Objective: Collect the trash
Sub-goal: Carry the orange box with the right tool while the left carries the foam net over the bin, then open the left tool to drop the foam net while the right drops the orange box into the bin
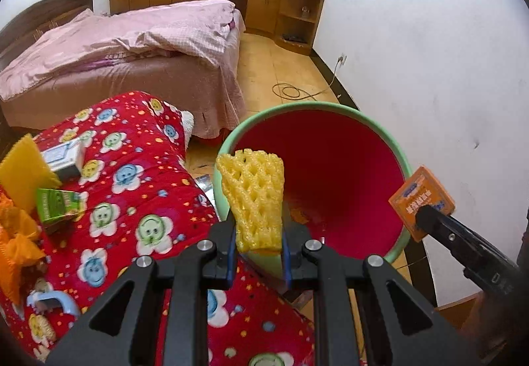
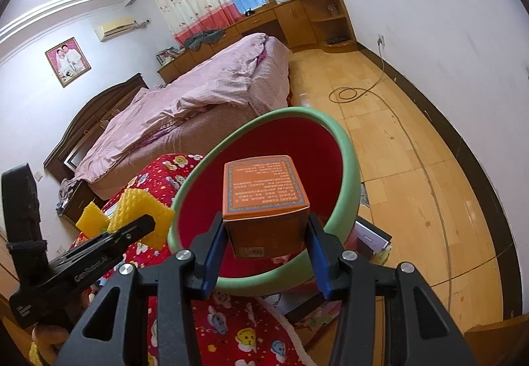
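Both loads sit over the bin [image 1: 330, 174]: the left hand-held gripper [image 1: 259, 243] clamps yellow foam netting [image 1: 253, 197], the right hand-held gripper [image 2: 266, 243] grips an orange box [image 2: 264, 187], neither dropped yet, while cartons [image 1: 59, 204] wait on the red blanket [image 1: 142, 194].

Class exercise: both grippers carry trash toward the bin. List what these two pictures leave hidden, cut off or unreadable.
- Bin floor: left view, mostly hidden by foam net and left gripper; right view, by box.
- Box print: too small in both views.
- Items on the quilt: left view, cut off at the left edge.
- Person: only gripper bodies show.
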`<state>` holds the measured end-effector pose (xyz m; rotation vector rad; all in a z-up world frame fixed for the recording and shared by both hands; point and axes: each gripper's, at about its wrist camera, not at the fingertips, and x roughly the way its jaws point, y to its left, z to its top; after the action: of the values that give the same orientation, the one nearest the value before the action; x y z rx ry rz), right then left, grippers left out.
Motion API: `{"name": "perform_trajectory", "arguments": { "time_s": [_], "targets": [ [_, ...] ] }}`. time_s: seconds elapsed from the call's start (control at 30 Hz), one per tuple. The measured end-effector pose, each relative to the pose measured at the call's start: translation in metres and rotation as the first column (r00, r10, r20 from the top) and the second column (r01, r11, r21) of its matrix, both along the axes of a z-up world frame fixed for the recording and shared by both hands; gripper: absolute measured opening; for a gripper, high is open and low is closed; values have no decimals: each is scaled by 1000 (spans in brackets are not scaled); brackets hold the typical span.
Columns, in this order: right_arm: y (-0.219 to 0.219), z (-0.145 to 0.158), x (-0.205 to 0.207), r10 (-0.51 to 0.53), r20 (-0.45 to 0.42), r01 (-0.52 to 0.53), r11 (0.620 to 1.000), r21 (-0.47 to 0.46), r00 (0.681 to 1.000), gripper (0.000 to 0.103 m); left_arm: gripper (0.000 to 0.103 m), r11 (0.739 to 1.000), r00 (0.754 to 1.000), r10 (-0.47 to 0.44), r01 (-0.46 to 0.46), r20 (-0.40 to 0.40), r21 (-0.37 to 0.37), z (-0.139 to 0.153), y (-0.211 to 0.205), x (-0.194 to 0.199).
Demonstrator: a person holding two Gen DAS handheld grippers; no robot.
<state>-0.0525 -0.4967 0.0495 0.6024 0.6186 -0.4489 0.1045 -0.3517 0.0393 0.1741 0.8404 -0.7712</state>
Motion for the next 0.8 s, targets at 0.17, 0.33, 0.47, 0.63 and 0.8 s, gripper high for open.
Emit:
{"name": "perform_trajectory", "arguments": {
  "time_s": [0.17, 0.33, 0.47, 0.63, 0.8],
  "targets": [
    [-7, -7, 1, -12, -8, 12, 1000, 9, 1000, 49, 20, 1000, 1000, -13, 13, -8, 18, -10, -9, 3],
    [-11, -11, 4, -20, -16, 20, 1000, 15, 1000, 49, 20, 999, 1000, -21, 21, -11, 29, -17, -14, 4],
    [-13, -13, 6, -22, -18, 22, 1000, 19, 1000, 49, 20, 999, 1000, -25, 25, -9, 34, -19, -17, 5],
    [-13, -16, 8, -23, -22, 23, 999, 22, 1000, 49, 20, 999, 1000, -17, 17, -7, 39, -20, -19, 6],
    [-12, -15, 8, -22, -23, 22, 1000, 22, 1000, 49, 30, 999, 1000, -7, 8, -24, 41, -20, -18, 9]
  ]
}}
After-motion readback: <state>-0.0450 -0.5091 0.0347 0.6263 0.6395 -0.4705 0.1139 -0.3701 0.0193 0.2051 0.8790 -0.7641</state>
